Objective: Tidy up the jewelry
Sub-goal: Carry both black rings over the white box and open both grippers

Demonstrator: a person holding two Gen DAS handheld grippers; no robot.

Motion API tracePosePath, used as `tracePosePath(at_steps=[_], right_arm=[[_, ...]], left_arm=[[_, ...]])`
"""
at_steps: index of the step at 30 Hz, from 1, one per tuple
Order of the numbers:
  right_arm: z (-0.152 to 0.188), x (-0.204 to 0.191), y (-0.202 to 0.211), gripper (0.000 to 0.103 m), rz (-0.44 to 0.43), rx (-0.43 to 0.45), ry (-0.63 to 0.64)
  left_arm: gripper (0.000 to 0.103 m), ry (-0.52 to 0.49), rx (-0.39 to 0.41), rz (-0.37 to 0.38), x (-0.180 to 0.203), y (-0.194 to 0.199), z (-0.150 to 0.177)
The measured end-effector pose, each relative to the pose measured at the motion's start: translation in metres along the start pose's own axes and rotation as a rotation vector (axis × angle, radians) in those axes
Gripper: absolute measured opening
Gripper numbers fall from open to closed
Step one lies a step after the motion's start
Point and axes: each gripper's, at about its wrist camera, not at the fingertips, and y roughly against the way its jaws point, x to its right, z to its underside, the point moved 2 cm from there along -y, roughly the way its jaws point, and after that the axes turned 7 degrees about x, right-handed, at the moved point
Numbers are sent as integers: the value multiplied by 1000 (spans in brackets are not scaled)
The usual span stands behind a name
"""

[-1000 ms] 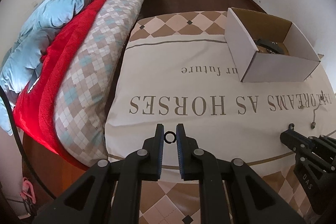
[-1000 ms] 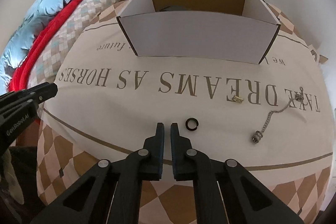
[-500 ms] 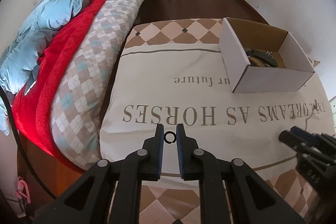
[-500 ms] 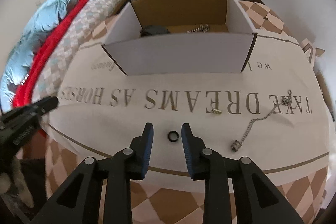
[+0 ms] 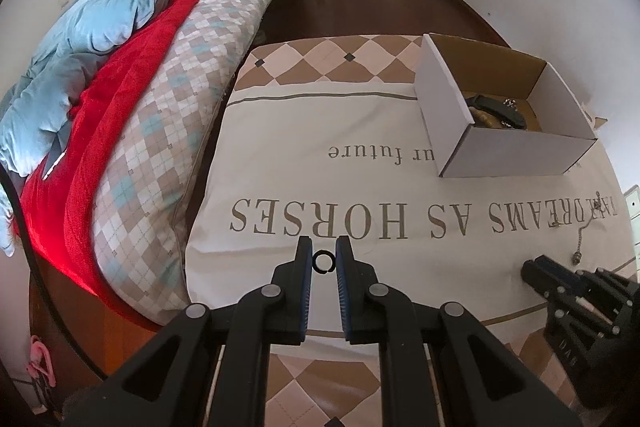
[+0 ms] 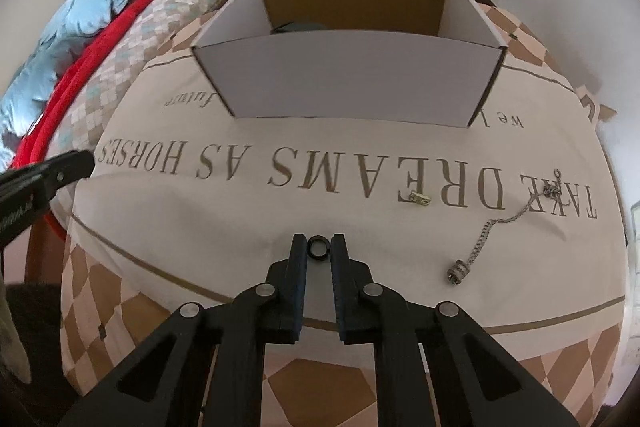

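Observation:
My left gripper [image 5: 323, 254] is shut on a thin black ring [image 5: 315, 262], held just above the printed cloth [image 5: 360, 187]. In the right wrist view a thicker black ring [image 6: 318, 257] sits between the tips of my right gripper [image 6: 319, 244]. Its jaws are closing, and both pads touch the ring. A white cardboard box [image 6: 348, 83] stands behind, with dark jewelry [image 5: 496, 109] in it. A silver chain with a bead [image 6: 478, 247] and a small gold piece [image 6: 420, 197] lie on the cloth to the right.
A bed with a checked cover [image 5: 160, 131], a red blanket [image 5: 120, 99] and a blue duvet [image 5: 92, 15] runs along the left. The left gripper's tip [image 6: 60, 169] shows at the right view's left edge. The right gripper's tip [image 5: 538, 273] shows low right in the left view.
My right gripper opened, moved over the black ring lying on the cloth beside it, and closed around it. The left gripper kept hold of its ring.

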Motion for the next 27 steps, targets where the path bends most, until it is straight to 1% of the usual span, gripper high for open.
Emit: tracePosePath(at_steps=[3,5,7,9,11,13,14,15,16,17,18,19,21,22,24,25,27], right_arm=[[1,2,7,12,-8,25,-14],[-3,7,16,12,-20,51,-39],[-14,14,30,12,-32,87,-65],[-29,23,47,12,-41,130,-87],[-49,35,64,12,-52,174,-115],[-71,50,75,12,-68,202,-146],[-71,50,75,12,-68,202,-146],[-81,58,78,12,-77,212,-163],[-102,76,78,12,-111,224,-213],[-102,76,78,12,-111,224,-213],[-112,84,75,12,-138,222,-248],[-128,102,67,12,-186,213,-314],[-142,115,56,12,-223,194,-372],[-148,123,48,12,-259,173,-406],[-153,131,37,12,-284,150,-453],[-156,135,30,12,-313,132,-484],[-157,140,22,12,-335,117,-521]], left_arm=[[9,-3,6,11,4,4,-2],[9,-6,11,24,9,8,-6],[9,-5,22,54,19,15,-16],[9,-7,40,82,30,21,-31],[9,-1,56,125,42,26,-50],[9,3,73,173,56,29,-75],[9,8,73,193,60,28,-85],[9,15,69,217,65,26,-96],[9,19,58,244,69,22,-106],[9,28,46,267,72,18,-115],[9,37,35,288,76,13,-125],[9,32,14,302,80,5,-134],[9,35,-18,323,85,-10,-147],[9,31,-32,326,88,-16,-151],[9,47,-76,346,91,-31,-161],[9,55,-88,353,91,-36,-164],[9,73,-114,377,91,-43,-168]])
